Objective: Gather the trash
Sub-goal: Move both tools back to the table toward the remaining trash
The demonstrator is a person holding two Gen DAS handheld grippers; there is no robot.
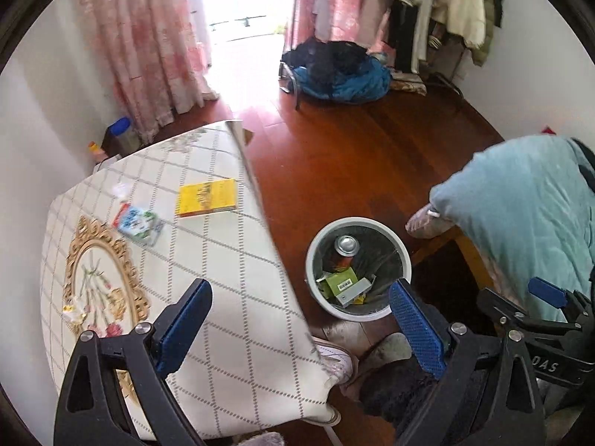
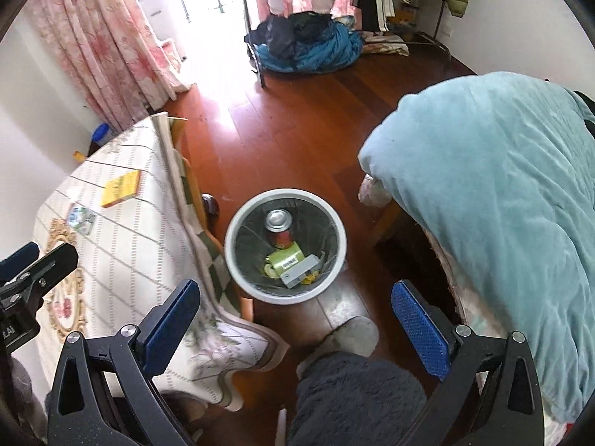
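Trash sits in a round white-rimmed waste bin (image 2: 285, 299) with a dark liner, standing on the red-brown wooden floor (image 2: 297, 141) between the bench (image 1: 230, 297) and a bed with a pale blue blanket (image 2: 502, 193): a red drink can (image 2: 279, 228), a green carton with a barcode (image 2: 288, 260) and a grey box (image 2: 299, 275). On the bench's white diamond-pattern cloth lie a flat yellow box (image 1: 207, 197), a small blue-and-white packet (image 1: 138, 223) and a crumpled clear wrapper (image 1: 74, 312). Left tongs (image 1: 301, 329) are spread wide, holding nothing, over the bench edge. Right tongs (image 2: 297, 329) are likewise spread and empty, above the bin.
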